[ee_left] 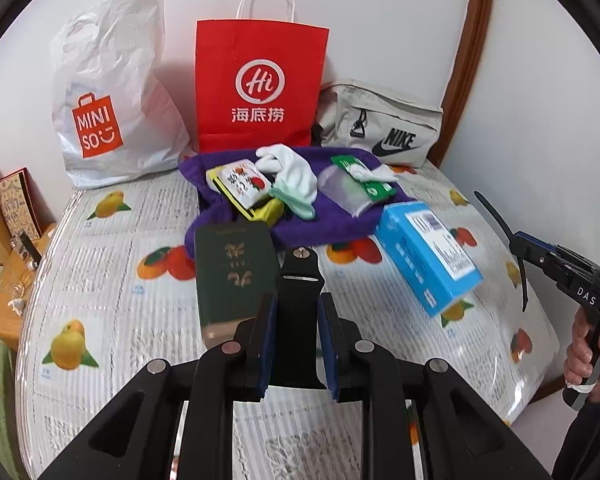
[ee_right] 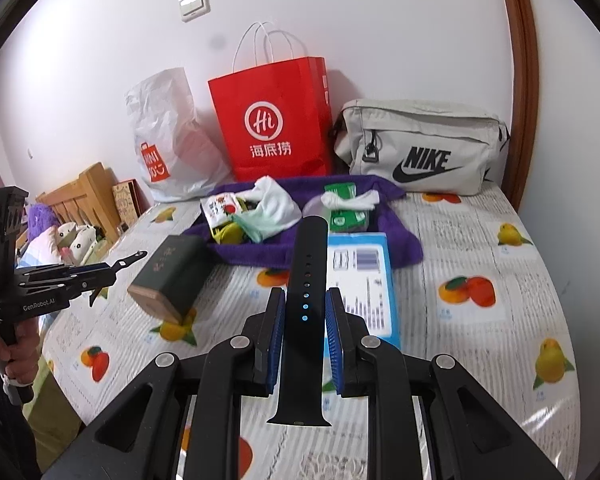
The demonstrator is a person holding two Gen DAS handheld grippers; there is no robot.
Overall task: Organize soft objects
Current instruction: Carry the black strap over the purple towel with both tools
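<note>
at the left of the frame stands the white plastic bag, then the red paper bag at centre, the grey pouch to the right. below them socks and packets lie unsorted on the purple towel. the left gripper is clamped on the short watch strap, the right gripper on the long strap; both are held above the table, so sorting looks barely begun.
</note>
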